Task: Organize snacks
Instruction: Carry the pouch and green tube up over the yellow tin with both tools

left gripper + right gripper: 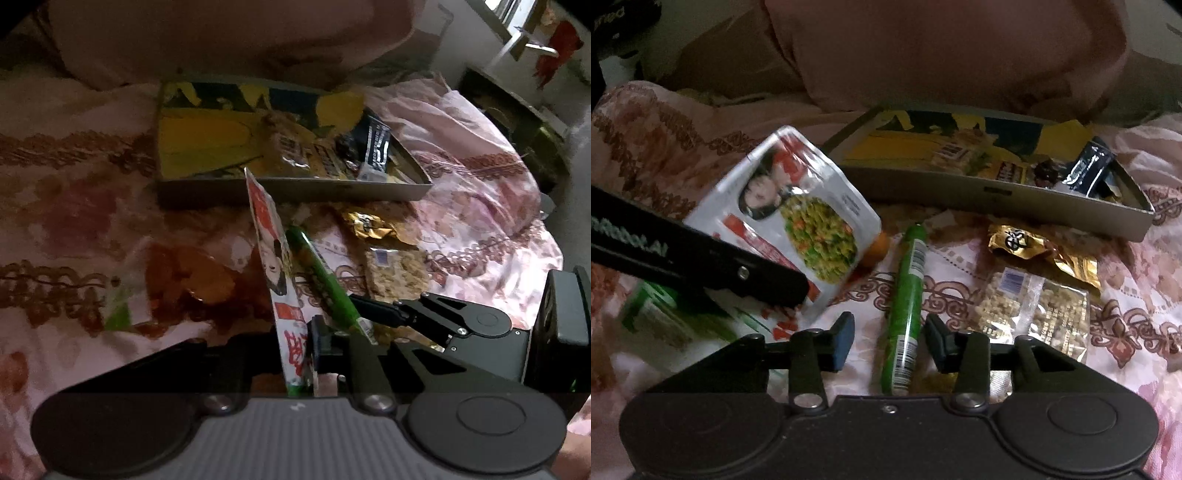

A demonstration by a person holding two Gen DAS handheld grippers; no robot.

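With the left gripper (pixel 301 354) clamped on only the white pouch's (pixel 798 218) bottom edge above the bed (pixel 1126 295), it could slip before reaching the tray (pixel 997 199), while the right gripper's (pixel 890 341) jaws straddle the green stick (pixel 907 310) unclosed.

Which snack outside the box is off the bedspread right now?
The white pouch with the vegetable photo: it is clamped in the left gripper and raised. The green stick, gold wrapper and clear packet lie flat.
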